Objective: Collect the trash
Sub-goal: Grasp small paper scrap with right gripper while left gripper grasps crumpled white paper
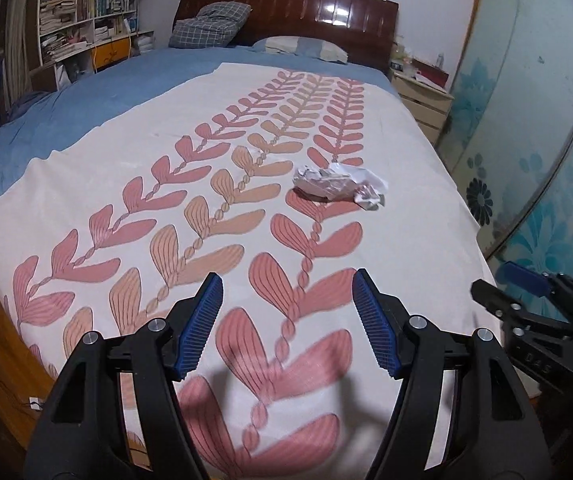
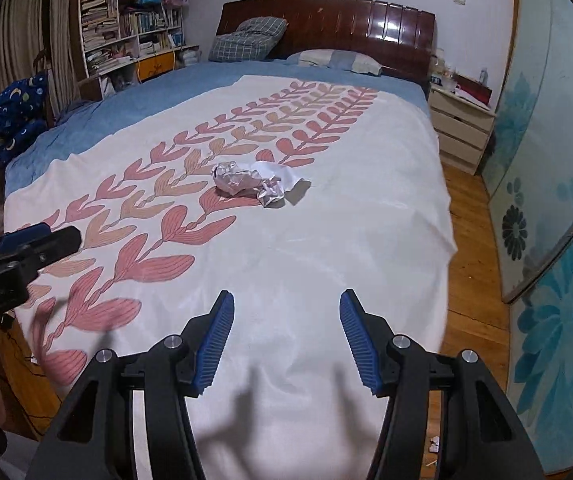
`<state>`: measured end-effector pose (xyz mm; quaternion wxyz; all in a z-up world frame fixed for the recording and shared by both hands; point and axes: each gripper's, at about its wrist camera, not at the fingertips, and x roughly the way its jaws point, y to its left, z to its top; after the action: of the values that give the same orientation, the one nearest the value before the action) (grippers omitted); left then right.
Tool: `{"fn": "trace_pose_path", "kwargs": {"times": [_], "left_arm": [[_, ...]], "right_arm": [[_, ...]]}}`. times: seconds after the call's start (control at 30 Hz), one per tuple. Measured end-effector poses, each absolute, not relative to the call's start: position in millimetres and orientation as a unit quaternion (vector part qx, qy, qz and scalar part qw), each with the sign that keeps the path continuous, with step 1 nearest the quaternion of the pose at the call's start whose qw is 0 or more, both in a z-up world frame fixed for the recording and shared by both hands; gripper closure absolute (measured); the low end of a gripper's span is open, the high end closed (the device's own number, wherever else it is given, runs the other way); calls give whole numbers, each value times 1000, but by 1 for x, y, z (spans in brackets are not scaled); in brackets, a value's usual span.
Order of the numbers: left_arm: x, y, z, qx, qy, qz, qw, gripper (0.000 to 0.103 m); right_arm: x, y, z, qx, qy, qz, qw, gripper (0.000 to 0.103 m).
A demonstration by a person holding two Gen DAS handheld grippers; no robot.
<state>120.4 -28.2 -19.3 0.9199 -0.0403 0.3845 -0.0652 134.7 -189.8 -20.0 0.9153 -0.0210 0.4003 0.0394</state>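
Note:
A small heap of crumpled white and silvery trash (image 1: 336,185) lies on the bed's white cover with pink leaf print (image 1: 134,168), right of centre. It also shows in the right wrist view (image 2: 256,182), mid-bed. My left gripper (image 1: 288,286) is open and empty, hovering over the foot of the bed, well short of the trash. My right gripper (image 2: 286,304) is open and empty, also over the foot end. The right gripper shows at the left wrist view's right edge (image 1: 526,284); the left one shows at the right wrist view's left edge (image 2: 26,244).
Pillows (image 2: 338,60) and a dark wooden headboard (image 2: 326,20) are at the far end. A bedside drawer unit (image 2: 460,128) and a flowered sliding door (image 2: 546,200) stand to the right. A bookshelf (image 2: 126,20) is far left. Small scraps (image 2: 433,444) lie on the wooden floor.

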Motion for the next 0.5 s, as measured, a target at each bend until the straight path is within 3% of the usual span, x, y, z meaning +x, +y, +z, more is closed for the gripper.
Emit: {"fn": "trace_pose_path", "kwargs": {"times": [0.37,0.5], "left_arm": [[140,-8,-30,-51,396,-52,915,35],[146,-2,-32,-61,400,-50,913,35]], "right_arm": [[190,-172,-38,-18,394,49,917,47],[209,-189,-40,1,382,44,923,35]]}}
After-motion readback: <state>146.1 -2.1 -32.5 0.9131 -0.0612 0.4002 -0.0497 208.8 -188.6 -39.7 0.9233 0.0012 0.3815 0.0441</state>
